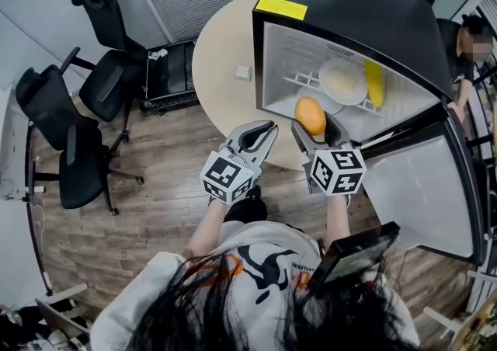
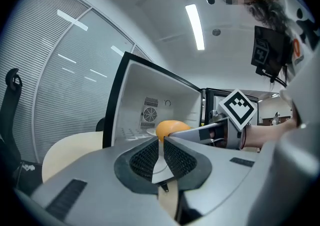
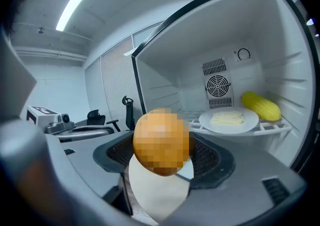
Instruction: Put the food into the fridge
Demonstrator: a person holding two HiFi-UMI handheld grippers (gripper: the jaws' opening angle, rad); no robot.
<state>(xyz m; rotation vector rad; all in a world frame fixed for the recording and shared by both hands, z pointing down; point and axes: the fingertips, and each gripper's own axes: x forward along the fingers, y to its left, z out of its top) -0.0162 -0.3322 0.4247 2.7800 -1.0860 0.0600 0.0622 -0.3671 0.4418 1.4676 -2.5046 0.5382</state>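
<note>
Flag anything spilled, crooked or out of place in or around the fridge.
Nothing stands out. The plate sits flat on the wire shelf of the fridge, with the yellow food beside it and nothing spilled. The orange fruit is held squarely in the right hand-held gripper at the open front.

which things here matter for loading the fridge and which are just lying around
For the job: orange fruit in the right tool, open fridge, plate and yellow food on its shelf.
Just around: round table, small white box on it, office chairs.
</note>
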